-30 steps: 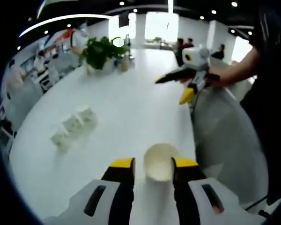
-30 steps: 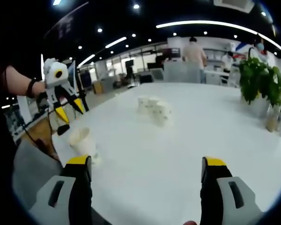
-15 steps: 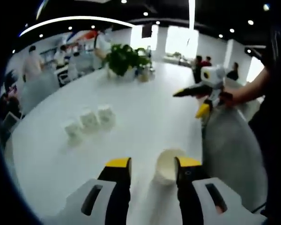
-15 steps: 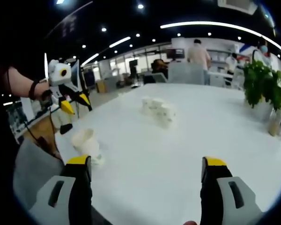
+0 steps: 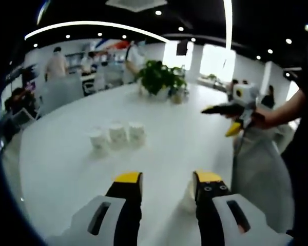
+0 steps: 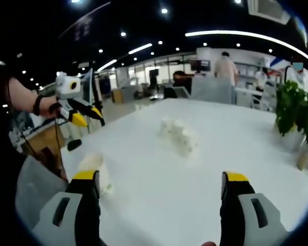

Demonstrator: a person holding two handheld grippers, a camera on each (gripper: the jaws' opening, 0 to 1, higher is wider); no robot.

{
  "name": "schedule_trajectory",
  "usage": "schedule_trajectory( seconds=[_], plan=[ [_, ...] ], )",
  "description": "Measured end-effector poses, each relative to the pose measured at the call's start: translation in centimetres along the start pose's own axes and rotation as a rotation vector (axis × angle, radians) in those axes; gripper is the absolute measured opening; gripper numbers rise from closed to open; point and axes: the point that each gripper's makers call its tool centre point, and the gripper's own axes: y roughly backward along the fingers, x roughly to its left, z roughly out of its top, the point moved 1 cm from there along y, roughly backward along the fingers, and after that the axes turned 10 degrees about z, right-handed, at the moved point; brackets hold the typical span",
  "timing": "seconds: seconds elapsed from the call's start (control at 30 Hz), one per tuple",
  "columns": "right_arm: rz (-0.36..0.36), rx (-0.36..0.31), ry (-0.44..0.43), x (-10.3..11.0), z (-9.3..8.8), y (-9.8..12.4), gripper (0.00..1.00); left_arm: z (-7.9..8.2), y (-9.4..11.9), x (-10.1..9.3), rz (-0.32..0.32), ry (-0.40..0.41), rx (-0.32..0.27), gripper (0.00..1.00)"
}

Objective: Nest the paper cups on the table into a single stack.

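Three white paper cups (image 5: 117,134) stand in a row on the white table (image 5: 66,169); they are blurred in the right gripper view (image 6: 178,137). A single paper cup (image 6: 94,168) stands near the table's edge, just above my right gripper's left jaw. In the left gripper view this cup (image 5: 188,197) peeks out low beside the right jaw. My left gripper (image 5: 167,179) is open with nothing held; it hangs in the air (image 6: 81,108) above the table's edge. My right gripper (image 6: 160,177) is open and empty, and is seen held up at the right (image 5: 231,110).
A potted plant (image 5: 160,78) with small bottles stands at the table's far end, also at the right of the right gripper view (image 6: 296,108). People and office chairs are in the background. The table's rounded edge (image 6: 66,154) runs close to the single cup.
Both cameras have swung, so the scene has shifted. The single cup has dropped lower in the left gripper view, from between the jaws to beside the right jaw. The cups themselves have not moved.
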Motion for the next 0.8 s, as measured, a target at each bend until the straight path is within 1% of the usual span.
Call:
schedule_trajectory(
  seconds=[0.03, 0.1, 0.13, 0.17, 0.2, 0.27, 0.33, 0.43, 0.53, 0.6, 0.77, 0.8],
  plan=[
    [0.005, -0.002, 0.005, 0.0, 0.3, -0.2, 0.97, 0.2, 0.0, 0.2, 0.006, 0.012, -0.012, 0.4],
    [0.012, -0.006, 0.01, 0.0, 0.6, -0.4, 0.97, 1.2, 0.1, 0.9, 0.047, 0.041, -0.06, 0.43],
    [0.013, -0.001, 0.015, 0.0, 0.6, -0.5, 0.97, 1.6, 0.2, 1.3, 0.068, 0.029, -0.072, 0.45],
    [0.014, 0.003, 0.018, 0.0, 0.6, -0.6, 0.97, 2.2, 0.3, 1.6, 0.084, 0.049, -0.099, 0.46],
    [0.018, 0.004, 0.018, 0.0, 0.5, -0.6, 0.97, 2.8, 0.5, 1.7, 0.09, 0.077, -0.124, 0.47],
    [0.024, 0.01, 0.02, 0.1, 0.4, -0.7, 0.97, 3.6, 0.7, 2.4, 0.11, 0.097, -0.155, 0.48],
    [0.029, 0.022, 0.027, 0.2, 0.2, -0.8, 0.97, 4.0, 0.8, 2.9, 0.126, 0.117, -0.178, 0.49],
    [0.031, 0.029, 0.03, 0.1, 0.0, -0.8, 0.97, 3.6, 0.6, 3.4, 0.141, 0.12, -0.167, 0.53],
    [0.032, 0.021, 0.016, -0.1, -0.2, -0.7, 0.97, 3.3, 0.4, 3.4, 0.145, 0.126, -0.159, 0.56],
    [0.029, 0.03, 0.015, -0.2, -0.4, -0.6, 0.97, 3.0, 0.2, 3.4, 0.145, 0.133, -0.156, 0.57],
    [0.025, 0.037, 0.018, -0.4, -0.7, -0.6, 0.97, 3.1, -0.1, 3.0, 0.134, 0.146, -0.162, 0.69],
    [0.024, 0.037, 0.019, -0.3, -0.6, -0.5, 0.97, 3.2, -0.1, 2.9, 0.132, 0.145, -0.167, 0.69]
  ],
)
